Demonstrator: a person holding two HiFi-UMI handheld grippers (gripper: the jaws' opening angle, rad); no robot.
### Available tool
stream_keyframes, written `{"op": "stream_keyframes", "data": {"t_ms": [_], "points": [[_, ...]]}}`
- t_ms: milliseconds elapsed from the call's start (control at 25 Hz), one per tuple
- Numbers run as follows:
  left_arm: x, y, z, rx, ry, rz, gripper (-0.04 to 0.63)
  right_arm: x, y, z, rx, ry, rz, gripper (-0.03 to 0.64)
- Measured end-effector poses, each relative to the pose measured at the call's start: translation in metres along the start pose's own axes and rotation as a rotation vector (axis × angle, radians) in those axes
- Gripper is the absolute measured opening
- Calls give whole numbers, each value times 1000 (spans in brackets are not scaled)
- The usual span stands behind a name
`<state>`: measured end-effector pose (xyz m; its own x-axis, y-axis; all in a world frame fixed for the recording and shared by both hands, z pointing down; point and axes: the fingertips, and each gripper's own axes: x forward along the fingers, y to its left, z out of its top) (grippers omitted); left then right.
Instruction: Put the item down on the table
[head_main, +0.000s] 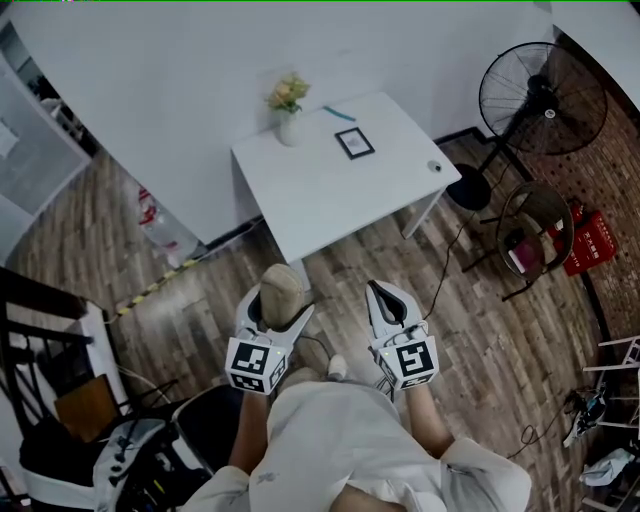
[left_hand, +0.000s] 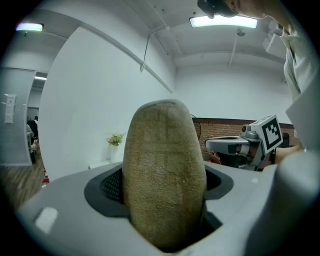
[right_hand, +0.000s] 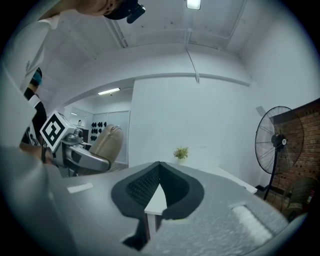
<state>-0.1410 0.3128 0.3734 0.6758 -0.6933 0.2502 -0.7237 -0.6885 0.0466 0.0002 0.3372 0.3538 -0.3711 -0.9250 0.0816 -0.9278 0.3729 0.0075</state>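
The item is a tan, rough, egg-shaped object (head_main: 281, 293). My left gripper (head_main: 277, 302) is shut on it and holds it upright above the wooden floor, short of the white table (head_main: 330, 200). In the left gripper view the item (left_hand: 165, 170) fills the middle between the jaws. My right gripper (head_main: 386, 302) hangs beside it on the right, jaws together with nothing between them. The right gripper view shows its dark pads (right_hand: 137, 187) meeting at the tip, with the left gripper and the item (right_hand: 107, 141) at the left.
On the table stand a small potted plant (head_main: 288, 104), a dark picture frame (head_main: 354, 143), a blue pen (head_main: 340, 113) and a small round thing (head_main: 434, 166). A standing fan (head_main: 541, 99), a round chair (head_main: 530, 235) and a red crate (head_main: 592, 240) are on the right. Dark furniture fills the lower left.
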Motion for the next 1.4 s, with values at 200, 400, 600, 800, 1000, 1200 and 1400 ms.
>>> {"op": "stream_keyframes", "data": {"t_ms": [200, 400, 600, 800, 1000, 1200, 1400], "points": [[10, -4, 2, 0, -7, 3, 416, 4, -7, -2, 2, -2, 16, 3], [23, -3, 4, 12, -12, 5, 416, 8, -16, -4, 2, -11, 18, 3], [43, 6, 12, 20, -23, 3, 416, 23, -28, 0, -1, -21, 16, 3], [70, 28, 20, 16, -25, -1, 416, 52, -44, 3, -2, -18, 6, 3], [96, 56, 24, 5, -12, -2, 416, 87, -58, 4, -3, -7, 0, 3], [125, 90, 33, -3, -14, -7, 416, 127, -72, 7, -6, 5, -9, 3], [156, 121, 44, -3, -14, -20, 416, 166, -88, 13, -10, 10, -27, 3]]}}
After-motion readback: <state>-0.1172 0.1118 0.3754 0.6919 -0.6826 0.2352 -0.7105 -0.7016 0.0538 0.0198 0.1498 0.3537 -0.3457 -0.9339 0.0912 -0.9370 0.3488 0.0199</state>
